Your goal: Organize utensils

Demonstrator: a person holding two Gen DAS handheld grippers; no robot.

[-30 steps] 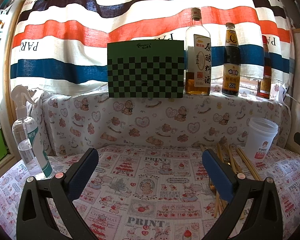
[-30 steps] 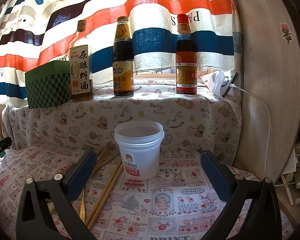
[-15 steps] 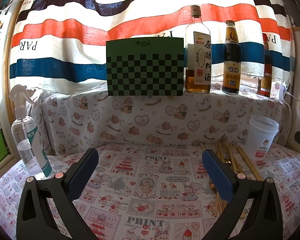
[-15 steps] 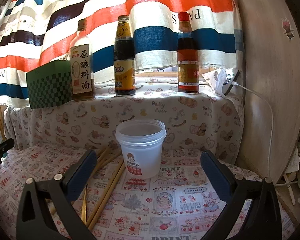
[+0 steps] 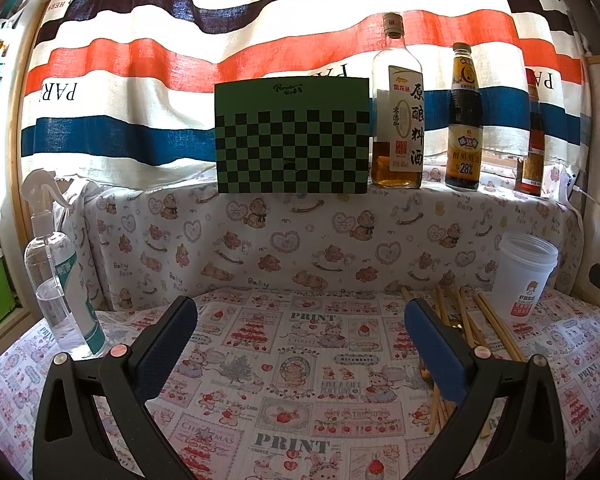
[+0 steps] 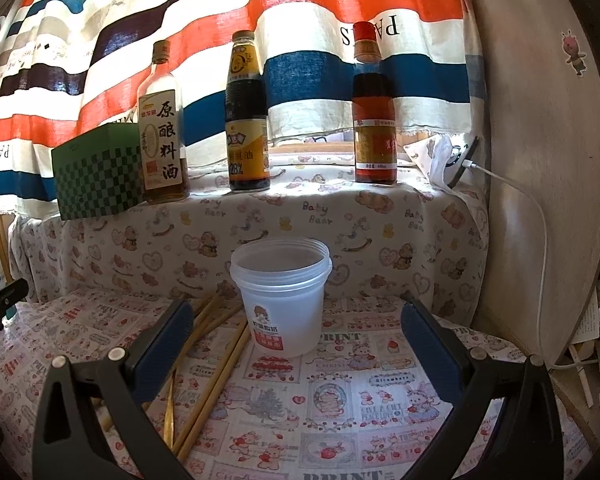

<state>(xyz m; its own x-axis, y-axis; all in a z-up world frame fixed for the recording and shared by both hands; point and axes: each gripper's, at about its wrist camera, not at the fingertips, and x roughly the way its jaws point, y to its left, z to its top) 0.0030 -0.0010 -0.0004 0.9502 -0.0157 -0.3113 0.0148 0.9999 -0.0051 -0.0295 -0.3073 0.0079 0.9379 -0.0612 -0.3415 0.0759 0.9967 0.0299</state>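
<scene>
Left gripper [image 5: 300,314]: black frame, blue pads, jaws spread wide, nothing between them, above the table [image 5: 300,368] covered in a pink printed cloth. Right gripper [image 6: 296,312]: same build, jaws released and empty. Translucent white plastic tub [image 6: 282,300]: upright on the cloth, open-topped, between the right gripper's fingers in its view. Loose wooden chopsticks [image 6: 216,376]: flat on the cloth, just left of the tub (partly hidden behind the fingers). Clear spray bottle [image 5: 62,280]: upright, far left. Three sauce bottles [image 6: 247,120]: upright on the ledge behind.
</scene>
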